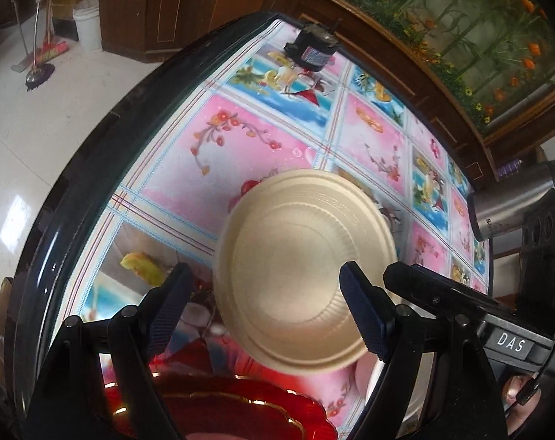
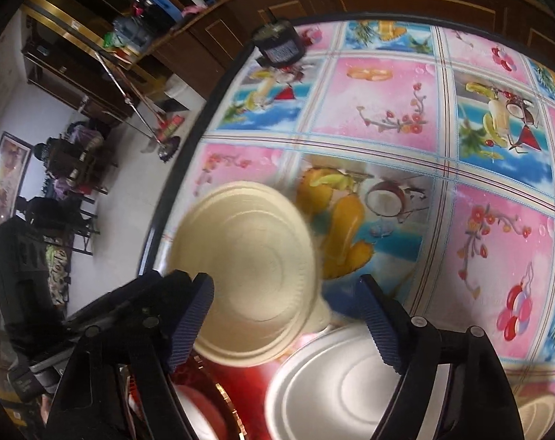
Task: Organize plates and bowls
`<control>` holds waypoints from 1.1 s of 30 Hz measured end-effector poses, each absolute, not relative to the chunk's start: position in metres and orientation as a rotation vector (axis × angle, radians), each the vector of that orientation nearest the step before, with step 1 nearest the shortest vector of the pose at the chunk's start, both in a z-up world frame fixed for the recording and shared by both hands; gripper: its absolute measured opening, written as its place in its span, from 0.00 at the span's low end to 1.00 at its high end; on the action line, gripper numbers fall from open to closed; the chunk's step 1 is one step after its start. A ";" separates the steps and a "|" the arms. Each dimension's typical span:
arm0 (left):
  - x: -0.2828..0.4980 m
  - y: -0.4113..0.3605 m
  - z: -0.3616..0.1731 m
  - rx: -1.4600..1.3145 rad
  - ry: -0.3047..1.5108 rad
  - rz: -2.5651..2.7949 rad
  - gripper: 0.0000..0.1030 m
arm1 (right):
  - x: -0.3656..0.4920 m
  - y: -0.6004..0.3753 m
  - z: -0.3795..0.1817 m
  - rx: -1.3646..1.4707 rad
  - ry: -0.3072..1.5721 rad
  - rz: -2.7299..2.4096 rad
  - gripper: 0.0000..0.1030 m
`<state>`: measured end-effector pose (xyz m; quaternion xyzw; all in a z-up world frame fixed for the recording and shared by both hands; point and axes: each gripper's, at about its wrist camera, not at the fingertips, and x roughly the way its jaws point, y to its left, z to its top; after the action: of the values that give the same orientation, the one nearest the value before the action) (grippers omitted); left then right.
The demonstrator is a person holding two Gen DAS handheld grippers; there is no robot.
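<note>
A cream bowl (image 1: 306,267) sits on the table, also in the right wrist view (image 2: 248,286). My left gripper (image 1: 266,308) is open, its right finger (image 1: 361,315) over the bowl and its left finger (image 1: 167,311) outside the rim. My right gripper (image 2: 288,319) is open, its left finger (image 2: 193,322) at the bowl's near-left rim. A white plate (image 2: 328,388) lies below the right gripper. A red plate with gold trim (image 1: 240,414) lies at the near edge, also in the right wrist view (image 2: 222,396).
The round glass table (image 1: 57,220) has a colourful fruit-print cloth (image 2: 424,146). A small dark jar (image 1: 312,49) stands at its far edge. A steel flask (image 1: 512,201) stands at the right. A wooden cabinet (image 1: 204,11) is beyond the table.
</note>
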<state>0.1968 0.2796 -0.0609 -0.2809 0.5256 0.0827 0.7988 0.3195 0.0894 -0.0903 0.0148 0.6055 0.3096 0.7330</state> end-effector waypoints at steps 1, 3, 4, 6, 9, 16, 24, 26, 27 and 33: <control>0.198 0.280 -0.063 -0.605 1.132 0.177 0.80 | 0.321 0.090 -0.092 0.030 1.334 0.677 0.74; 0.201 0.280 -0.067 -0.601 1.137 0.174 0.80 | 0.323 0.091 -0.096 0.020 1.335 0.667 0.71; 0.202 0.280 -0.069 -0.597 1.141 0.178 0.80 | 0.325 0.093 -0.098 0.014 1.339 0.662 0.67; 0.204 0.280 -0.072 -0.584 1.152 0.191 0.80 | 0.325 0.096 -0.102 0.002 1.342 0.660 0.62; 0.207 0.281 -0.078 -0.580 1.171 0.199 0.65 | 0.326 0.101 -0.107 -0.016 1.348 0.660 0.57; 0.211 0.283 -0.093 -0.574 1.220 0.219 0.45 | 0.327 0.108 -0.117 -0.056 1.359 0.636 0.34; 0.211 0.282 -0.095 -0.523 1.234 0.237 0.15 | 0.325 0.112 -0.123 -0.097 1.354 0.615 0.11; 0.210 0.283 -0.095 -0.526 1.233 0.242 0.12 | 0.325 0.114 -0.122 -0.103 1.342 0.609 0.11; 0.210 0.284 -0.095 -0.533 1.233 0.238 0.12 | 0.325 0.113 -0.121 -0.100 1.335 0.607 0.11; 0.208 0.283 -0.090 -0.522 1.217 0.244 0.12 | 0.323 0.112 -0.115 -0.098 1.311 0.608 0.11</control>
<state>0.2082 0.2833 -0.0896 -0.2415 0.5635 0.1128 0.7819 0.3230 0.1120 -0.1149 -0.0446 0.5998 0.2783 0.7489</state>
